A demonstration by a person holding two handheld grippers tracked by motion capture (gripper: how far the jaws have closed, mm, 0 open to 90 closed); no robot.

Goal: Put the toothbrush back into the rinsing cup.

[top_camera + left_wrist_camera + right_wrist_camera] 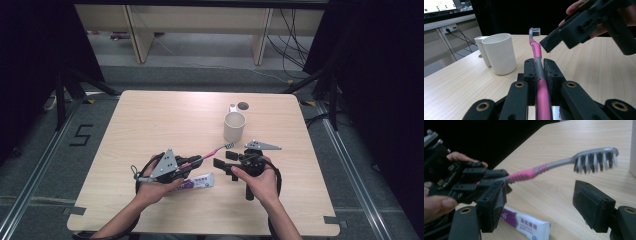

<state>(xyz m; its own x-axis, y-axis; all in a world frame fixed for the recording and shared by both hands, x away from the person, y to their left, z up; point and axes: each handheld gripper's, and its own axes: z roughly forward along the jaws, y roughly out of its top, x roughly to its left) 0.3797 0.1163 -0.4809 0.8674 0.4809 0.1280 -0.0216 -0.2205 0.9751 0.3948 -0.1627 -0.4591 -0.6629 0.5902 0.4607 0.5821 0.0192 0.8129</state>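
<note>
Left tongs (539, 72) clamp the toothbrush (564, 163) by its handle, head raised for transfer; right tongs (544, 205) gape empty beneath it.

On the table (150, 120): one pink toothbrush (210, 152), one toothpaste tube (200, 181), two white cups (499, 53). Two handheld grippers, left (192, 162) and right (225, 162). Two hands.

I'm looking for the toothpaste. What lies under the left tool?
A toothpaste tube lies flat on the table under the left tool, which grips a pink toothbrush. Its left end is covered by the hand.
</note>
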